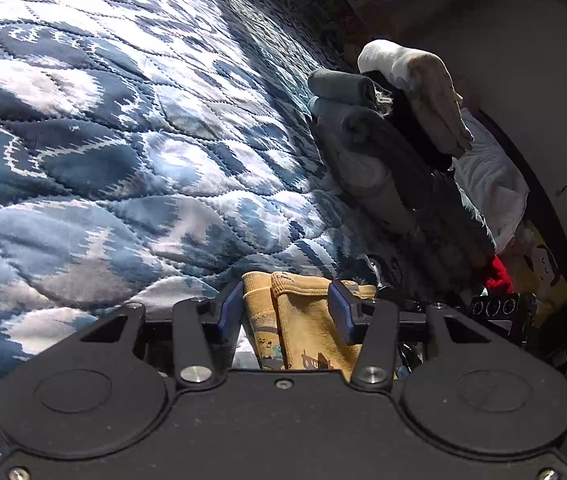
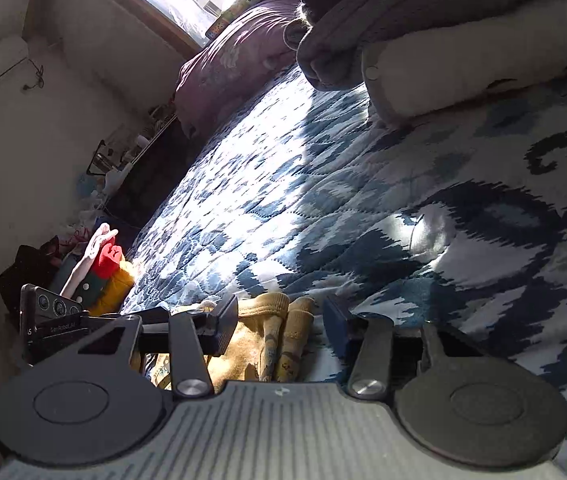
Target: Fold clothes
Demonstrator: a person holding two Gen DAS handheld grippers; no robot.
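Left wrist view: the yellow garment (image 1: 303, 320) runs under the gripper body, lower part hidden. A pile of folded clothes (image 1: 395, 140) sits beyond on the blue quilt (image 1: 123, 140). Left gripper (image 1: 285, 310): jaws partly apart, garment between them; grip unclear.

Right wrist view: same garment (image 2: 267, 328), bunched, partly hidden. Right gripper (image 2: 281, 320): jaws wide, gripping nothing.

Small mustard-yellow garment (image 1: 303, 320) with printed figures, bunched in folds, ribbed hems up, on quilt
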